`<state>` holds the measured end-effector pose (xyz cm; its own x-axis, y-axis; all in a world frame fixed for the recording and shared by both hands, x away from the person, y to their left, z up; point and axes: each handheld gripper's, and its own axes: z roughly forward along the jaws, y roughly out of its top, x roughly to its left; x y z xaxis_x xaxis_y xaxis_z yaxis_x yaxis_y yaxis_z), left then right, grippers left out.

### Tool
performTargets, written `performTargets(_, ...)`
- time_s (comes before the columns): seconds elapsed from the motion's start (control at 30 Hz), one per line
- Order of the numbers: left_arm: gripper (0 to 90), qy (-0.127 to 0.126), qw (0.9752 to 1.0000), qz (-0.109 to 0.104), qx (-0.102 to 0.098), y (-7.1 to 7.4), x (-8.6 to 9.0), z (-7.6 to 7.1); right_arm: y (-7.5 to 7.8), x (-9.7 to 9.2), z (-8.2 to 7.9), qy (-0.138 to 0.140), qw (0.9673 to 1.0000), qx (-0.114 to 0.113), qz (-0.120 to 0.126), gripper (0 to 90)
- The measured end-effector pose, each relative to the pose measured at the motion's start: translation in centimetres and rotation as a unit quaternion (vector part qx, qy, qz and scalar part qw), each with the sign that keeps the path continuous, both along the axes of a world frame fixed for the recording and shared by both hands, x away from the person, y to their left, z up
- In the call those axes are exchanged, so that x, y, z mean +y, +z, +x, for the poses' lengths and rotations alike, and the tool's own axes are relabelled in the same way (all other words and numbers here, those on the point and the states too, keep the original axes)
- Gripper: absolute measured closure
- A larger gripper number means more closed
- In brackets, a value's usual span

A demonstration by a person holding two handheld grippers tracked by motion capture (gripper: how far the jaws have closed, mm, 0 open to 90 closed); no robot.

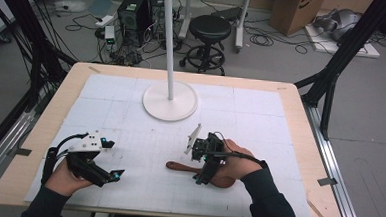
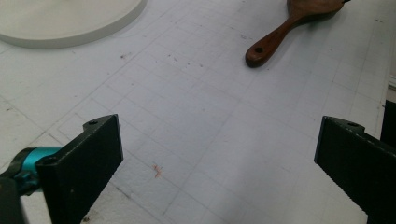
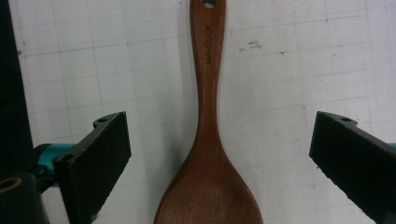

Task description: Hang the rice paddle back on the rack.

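One wooden spoon [image 1: 188,167] near centre of the table, one white round-based stand [image 1: 170,100] at far centre, two grippers, left gripper [image 1: 112,159] near left, right gripper [image 1: 196,165] near right, one black stool [image 1: 209,28] on the floor beyond, one cardboard box [image 1: 295,11] far right

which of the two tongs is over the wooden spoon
The right tongs, open above the wooden spoon with a jaw either side of it. The left tongs sit apart over bare mat.

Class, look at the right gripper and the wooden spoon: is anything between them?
Nothing visible. The right gripper is open, jaws either side of the wooden spoon, which lies flat on the white mat.
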<state>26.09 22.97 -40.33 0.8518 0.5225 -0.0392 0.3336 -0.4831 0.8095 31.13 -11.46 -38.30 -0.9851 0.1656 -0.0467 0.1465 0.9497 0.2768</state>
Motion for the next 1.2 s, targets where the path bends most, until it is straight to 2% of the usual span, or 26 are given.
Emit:
performTargets(0.03, 1.7, 0.000, 1.0000, 0.001, -0.001, 0.0, 0.0, 0.0, -0.3, 0.4, 0.0, 0.001, 0.9999, -0.001, -0.013, 5.1)
performTargets(0.07, 1.7, 0.000, 1.0000, 0.001, -0.001, 0.0, 0.0, 0.0, -0.3, 0.4, 0.0, 0.001, 0.9999, -0.001, -0.013, 5.1)
performTargets(0.17, 1.7, 0.002, 1.0000, 0.001, 0.001, -0.1, 0.1, 0.0, -0.7, 0.9, 0.0, 0.005, 0.9994, -0.005, -0.035, 5.6)
performTargets(0.27, 1.7, 0.001, 1.0000, 0.000, 0.002, -0.1, 0.1, 0.1, -1.0, 1.3, -0.1, 0.009, 0.9991, -0.004, -0.042, 7.8)
performTargets(0.4, 1.7, 0.002, 1.0000, 0.003, 0.000, -0.2, 0.1, 0.0, -1.3, 2.0, -0.1, 0.015, 0.9984, -0.001, -0.055, 15.3)
performTargets(0.57, 1.7, 0.002, 1.0000, 0.003, 0.000, -0.2, 0.0, 0.0, -1.6, 2.3, -0.1, 0.018, 0.9977, 0.002, -0.065, 19.2)
performTargets(0.7, 1.7, -0.001, 1.0000, 0.002, 0.002, -0.2, -0.1, -0.1, -1.9, 2.5, 0.0, 0.014, 0.9969, 0.004, -0.077, 28.5)
performTargets(0.77, 1.7, -0.001, 1.0000, 0.003, 0.001, -0.2, -0.1, -0.1, -1.9, 2.6, 0.0, 0.013, 0.9970, 0.006, -0.077, 30.7)
performTargets(0.83, 1.7, -0.002, 1.0000, 0.004, 0.001, -0.2, -0.1, -0.1, -1.9, 2.7, 0.1, 0.017, 0.9969, 0.006, -0.076, 37.6)
performTargets(1.2, 1.7, -0.007, 1.0000, 0.004, 0.002, -0.2, -0.1, -0.1, -2.5, 3.2, 0.4, 0.022, 0.9952, 0.019, -0.093, 53.0)
